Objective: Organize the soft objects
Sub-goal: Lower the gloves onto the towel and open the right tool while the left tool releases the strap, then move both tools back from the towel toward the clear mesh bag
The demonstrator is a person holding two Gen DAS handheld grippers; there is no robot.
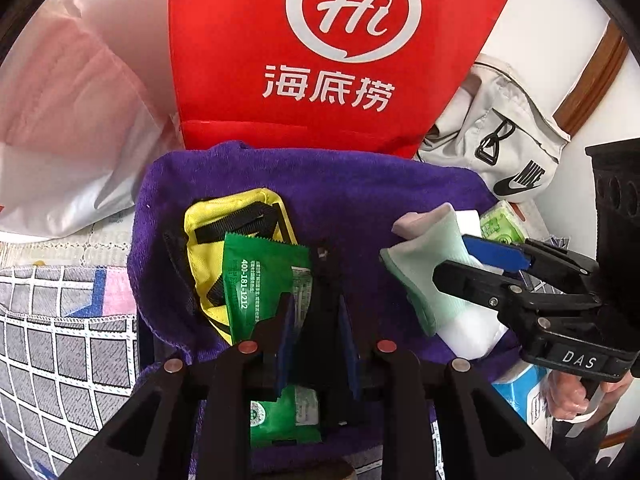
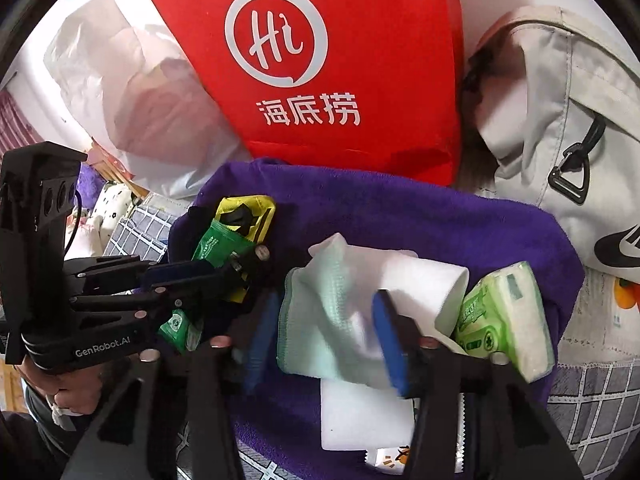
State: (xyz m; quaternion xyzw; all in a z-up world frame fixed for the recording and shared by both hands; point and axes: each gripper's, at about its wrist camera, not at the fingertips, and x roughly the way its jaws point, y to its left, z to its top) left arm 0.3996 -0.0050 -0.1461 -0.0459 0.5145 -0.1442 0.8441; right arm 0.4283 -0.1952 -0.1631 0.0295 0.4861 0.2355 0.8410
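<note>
The right gripper [image 2: 324, 336] stands with its jaws apart, the blue pads on either side of the pale green sock [image 2: 320, 320] but not pressing it, so the sock lies loose on the purple towel [image 2: 400, 216]. The left gripper [image 1: 316, 328] has its jaws nearly closed on something dark and narrow, perhaps a strap, though I cannot tell for sure what it is. By the look of it the sorting is partly done: several soft things are gathered on the towel, none yet clearly stowed, and the red bag [image 1: 320, 60] at the far side, the grey backpack [image 2: 560, 120] to the right and the white plastic bag [image 1: 60, 120] to the left could each be meant to receive them. On the towel's left lie a yellow pouch [image 1: 224, 220] with black webbing and a glossy green sachet [image 1: 260, 280] with a crimped edge, resting on the pouch. On the right, the ribbed knit sock lies across a smooth white foam-like block [image 2: 420, 276], with a soft green tissue pack [image 2: 504, 312] just beside it at the towel's right edge. The towel is thick, plush terry, and it rests on a grey checked cloth [image 1: 60, 340].
</note>
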